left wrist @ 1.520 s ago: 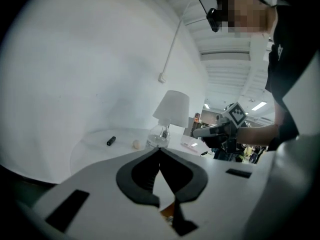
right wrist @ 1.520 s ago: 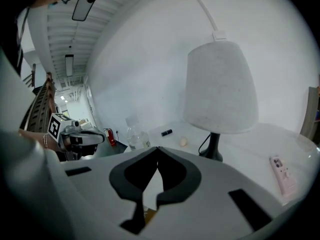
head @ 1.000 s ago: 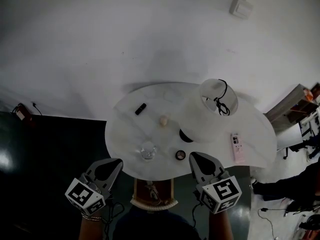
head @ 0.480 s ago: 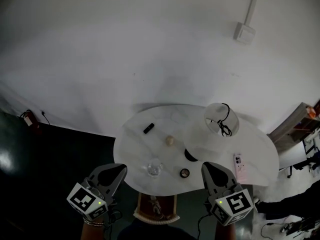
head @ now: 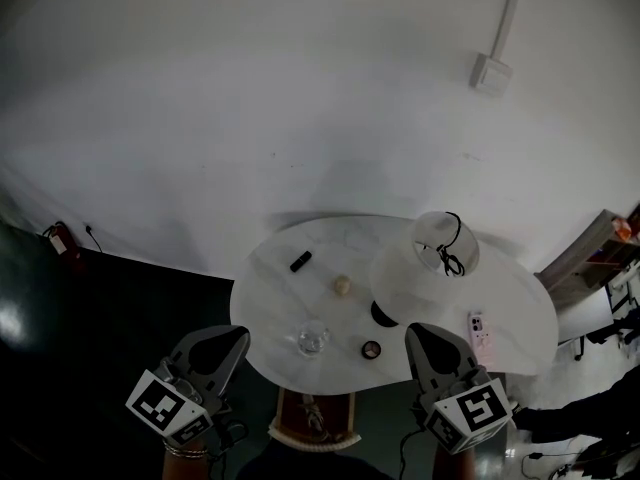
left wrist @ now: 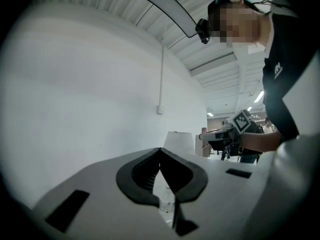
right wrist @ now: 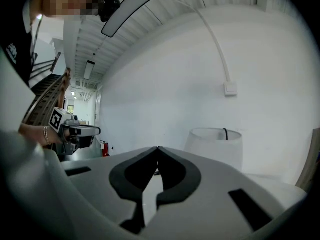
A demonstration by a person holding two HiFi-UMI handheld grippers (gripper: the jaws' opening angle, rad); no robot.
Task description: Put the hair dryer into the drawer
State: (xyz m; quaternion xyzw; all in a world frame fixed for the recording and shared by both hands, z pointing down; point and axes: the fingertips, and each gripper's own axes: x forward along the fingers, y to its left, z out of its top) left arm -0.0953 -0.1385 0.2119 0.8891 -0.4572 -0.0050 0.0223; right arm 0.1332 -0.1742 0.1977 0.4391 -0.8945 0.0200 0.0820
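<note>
My left gripper [head: 238,334] and right gripper [head: 413,331] both show fingers closed tip to tip, empty, with the round table [head: 272,286] just ahead of them.

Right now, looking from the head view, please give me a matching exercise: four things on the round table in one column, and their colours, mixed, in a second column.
Things:
1. glass
2. phone
3. lamp
4. little ball

Colours:
A. pink
B. white, with a black cord over its rim
C. clear
D. beige

Pairs: 1-C; 2-A; 3-B; 4-D
</note>
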